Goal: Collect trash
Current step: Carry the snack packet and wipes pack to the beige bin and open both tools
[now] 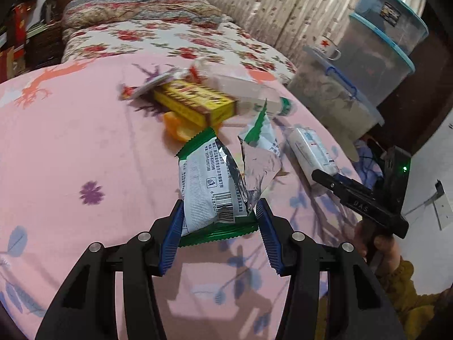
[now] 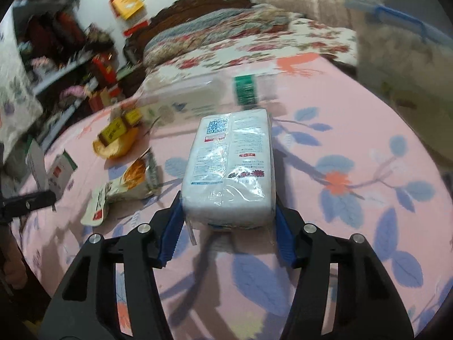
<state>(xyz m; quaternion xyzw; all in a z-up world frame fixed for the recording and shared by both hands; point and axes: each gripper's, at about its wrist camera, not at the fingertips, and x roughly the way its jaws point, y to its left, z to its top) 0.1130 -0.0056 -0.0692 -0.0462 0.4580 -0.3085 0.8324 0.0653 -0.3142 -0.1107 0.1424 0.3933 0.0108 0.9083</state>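
Bed (image 1: 70, 141): carries all the litter.
Torn snack wrapper (image 1: 209, 181): nearest in the left wrist view, between the left gripper's (image 1: 219, 221) pads.
Carton (image 1: 195, 100): behind the wrapper, resting on a fruit peel (image 1: 175, 127).
Tissue pack (image 2: 230, 170): right of the wrapper, between the right gripper's (image 2: 226, 212) pads.
Storage bins (image 1: 368, 65): stacked beside the bed, far right.

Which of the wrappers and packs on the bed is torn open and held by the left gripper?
The green-edged snack wrapper, silver inside showing, pinched in the left gripper; the white tissue pack is sealed.
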